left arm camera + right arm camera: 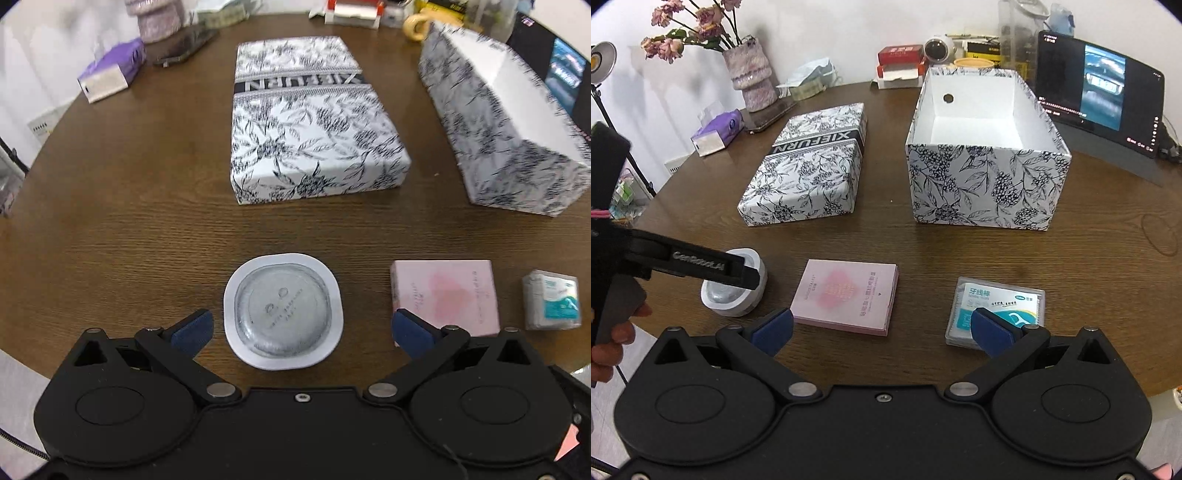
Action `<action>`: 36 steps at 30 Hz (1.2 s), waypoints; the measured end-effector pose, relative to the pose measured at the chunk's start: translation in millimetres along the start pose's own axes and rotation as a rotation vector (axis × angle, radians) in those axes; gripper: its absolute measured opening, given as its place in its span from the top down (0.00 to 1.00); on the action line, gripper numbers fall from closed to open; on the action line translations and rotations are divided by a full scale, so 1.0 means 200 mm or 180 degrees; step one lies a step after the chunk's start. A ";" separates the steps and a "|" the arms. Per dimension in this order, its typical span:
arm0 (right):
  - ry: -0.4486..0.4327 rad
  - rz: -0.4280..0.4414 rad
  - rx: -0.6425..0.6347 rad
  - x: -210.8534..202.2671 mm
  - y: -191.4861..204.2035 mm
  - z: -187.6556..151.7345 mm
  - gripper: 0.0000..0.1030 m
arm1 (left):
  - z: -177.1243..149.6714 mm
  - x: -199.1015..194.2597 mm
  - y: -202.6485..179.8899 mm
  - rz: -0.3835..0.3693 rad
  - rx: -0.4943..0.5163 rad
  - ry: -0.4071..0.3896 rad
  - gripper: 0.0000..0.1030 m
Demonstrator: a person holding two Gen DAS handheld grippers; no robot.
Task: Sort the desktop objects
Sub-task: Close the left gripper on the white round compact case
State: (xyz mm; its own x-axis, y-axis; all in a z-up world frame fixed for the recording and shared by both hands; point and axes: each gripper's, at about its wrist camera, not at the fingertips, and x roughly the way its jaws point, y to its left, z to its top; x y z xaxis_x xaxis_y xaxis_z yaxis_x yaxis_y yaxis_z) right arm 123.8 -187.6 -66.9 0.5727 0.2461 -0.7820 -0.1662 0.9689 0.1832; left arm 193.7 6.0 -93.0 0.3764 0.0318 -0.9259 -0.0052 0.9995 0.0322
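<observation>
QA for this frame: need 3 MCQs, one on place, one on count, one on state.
1. Where does the pink box lie?
A. inside the open box
B. on the table between the round pod and the floss pack
C. on the lid

2. How many small items lie at the near edge of the table?
A. three
B. one
C. five

3. What state is the open box in?
A. closed with its lid
B. full of items
C. open, nothing visible inside

Key:
1 B, the right wrist view shows it flat between the round pod and the floss pack.
2 A, pod, pink box and floss pack.
3 C, its white inside shows bare, and the lid rests beside it.
</observation>
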 end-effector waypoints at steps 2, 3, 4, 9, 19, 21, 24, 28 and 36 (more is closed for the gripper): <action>0.0030 -0.0009 0.0005 0.02 -0.01 0.01 0.00 | 0.02 0.05 0.00 0.0021 -0.0017 0.0092 0.00; 0.0039 -0.0017 0.0010 0.03 -0.01 0.01 0.00 | 0.03 0.07 0.01 0.0026 -0.0028 0.0140 0.00; 0.0048 -0.0025 0.0015 0.04 -0.01 0.02 0.00 | 0.03 0.10 0.01 0.0021 -0.0042 0.0197 0.00; 0.0078 -0.0052 0.0055 0.08 -0.03 0.03 0.00 | 0.06 0.18 0.04 0.0026 -0.0126 0.0355 0.00; 0.0110 -0.0058 0.0078 0.11 -0.04 0.04 0.00 | 0.07 0.25 0.06 -0.0023 -0.0239 0.0541 0.01; 0.0108 -0.0067 0.0091 0.11 -0.04 0.04 0.00 | 0.06 0.27 0.07 -0.0024 -0.0261 0.0582 0.01; 0.0117 -0.0073 0.0107 0.11 -0.05 0.03 0.00 | 0.05 0.27 0.07 0.0005 -0.0250 0.0578 0.01; 0.0123 -0.0096 0.0127 0.10 -0.05 0.01 0.00 | 0.04 0.26 0.07 0.0007 -0.0237 0.0562 0.01; 0.0104 -0.0128 0.0146 0.06 -0.05 -0.01 0.00 | 0.01 0.23 0.08 0.0025 -0.0267 0.0561 0.04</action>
State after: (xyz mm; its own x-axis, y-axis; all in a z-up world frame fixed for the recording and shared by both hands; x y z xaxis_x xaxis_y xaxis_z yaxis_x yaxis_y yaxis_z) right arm 131.4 -194.1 -79.9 0.5516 0.2067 -0.8081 -0.1063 0.9783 0.1777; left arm 213.1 23.3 -133.6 0.2079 0.0332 -0.9776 -0.0874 0.9961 0.0152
